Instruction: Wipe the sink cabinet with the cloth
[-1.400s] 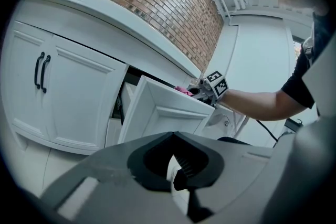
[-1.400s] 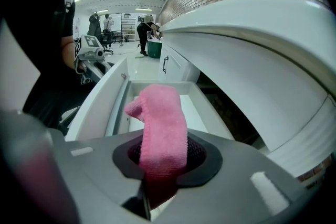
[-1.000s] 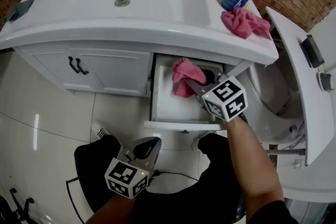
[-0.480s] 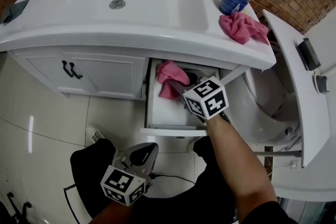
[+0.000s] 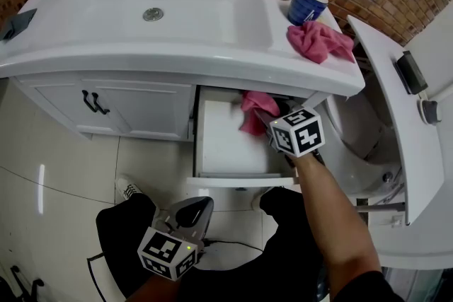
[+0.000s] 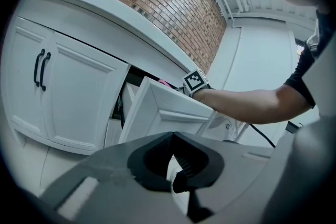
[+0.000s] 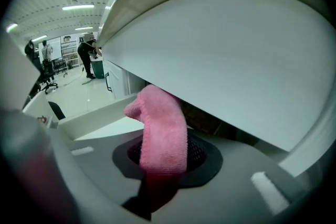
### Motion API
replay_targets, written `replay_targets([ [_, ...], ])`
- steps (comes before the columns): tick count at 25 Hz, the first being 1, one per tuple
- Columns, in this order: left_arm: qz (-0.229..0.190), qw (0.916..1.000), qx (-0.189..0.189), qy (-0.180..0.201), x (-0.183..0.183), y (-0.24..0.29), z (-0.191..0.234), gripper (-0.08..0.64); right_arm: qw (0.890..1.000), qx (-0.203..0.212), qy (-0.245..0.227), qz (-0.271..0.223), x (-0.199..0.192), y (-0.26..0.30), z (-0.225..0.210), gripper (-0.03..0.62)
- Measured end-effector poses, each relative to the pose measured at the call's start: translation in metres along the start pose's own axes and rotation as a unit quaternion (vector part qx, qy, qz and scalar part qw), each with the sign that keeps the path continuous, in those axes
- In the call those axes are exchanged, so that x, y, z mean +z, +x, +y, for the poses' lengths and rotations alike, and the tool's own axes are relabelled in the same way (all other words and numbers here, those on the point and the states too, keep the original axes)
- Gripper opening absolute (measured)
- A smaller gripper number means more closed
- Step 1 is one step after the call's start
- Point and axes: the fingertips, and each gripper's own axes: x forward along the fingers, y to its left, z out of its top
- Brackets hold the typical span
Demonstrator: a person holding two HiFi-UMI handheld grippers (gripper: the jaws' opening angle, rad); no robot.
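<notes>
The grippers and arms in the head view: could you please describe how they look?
Both the left gripper and the right gripper are grey with black ribbed insets, each carrying a white cube of black square markers. The person wears a short dark sleeve.

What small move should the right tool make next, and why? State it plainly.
The right tool is shut on the fluffy pink cloth at the back right of the open white drawer, under the white sink counter, with bare drawer floor to its left. So probably drag the cloth leftward across that floor.
</notes>
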Motion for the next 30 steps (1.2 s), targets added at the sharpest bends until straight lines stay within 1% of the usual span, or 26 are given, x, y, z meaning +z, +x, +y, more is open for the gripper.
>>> replay_targets([
  [4, 0.004, 1.0, -0.003, 0.006, -0.002, 0.001, -0.002, 0.005, 1.0, -0.03, -0.001, 0.009, -0.012, -0.019, -0.028, 0.095],
  [7, 0.006, 0.9999, -0.004, 0.011, -0.003, 0.0, -0.004, 0.005, 0.999, -0.043, 0.004, 0.012, -0.019, -0.029, -0.042, 0.095],
  [12, 0.009, 0.9998, -0.002, 0.015, -0.005, 0.001, -0.006, 0.003, 0.999, -0.049, 0.006, 0.009, -0.022, -0.031, -0.046, 0.095],
  [16, 0.01, 0.9998, -0.002, 0.018, -0.005, 0.001, -0.008, 0.005, 0.999, -0.045, 0.006, 0.002, -0.02, -0.032, -0.043, 0.095],
  [20, 0.008, 0.9996, -0.005, 0.026, -0.006, 0.0, -0.014, 0.005, 0.999, -0.038, -0.016, -0.013, -0.008, -0.046, -0.031, 0.095],
  [23, 0.009, 0.9992, -0.002, 0.038, -0.008, -0.003, -0.017, 0.005, 0.998, -0.035, -0.05, -0.014, -0.001, -0.065, -0.018, 0.095],
  [26, 0.008, 0.9985, 0.002, 0.054, -0.007, -0.007, -0.021, 0.005, 0.996, -0.039, -0.082, -0.02, 0.006, -0.089, -0.006, 0.095],
  [30, 0.001, 0.9978, 0.014, 0.064, -0.004, -0.013, -0.023, 0.005, 0.993, -0.044, -0.101, -0.045, 0.018, -0.129, 0.011, 0.095],
])
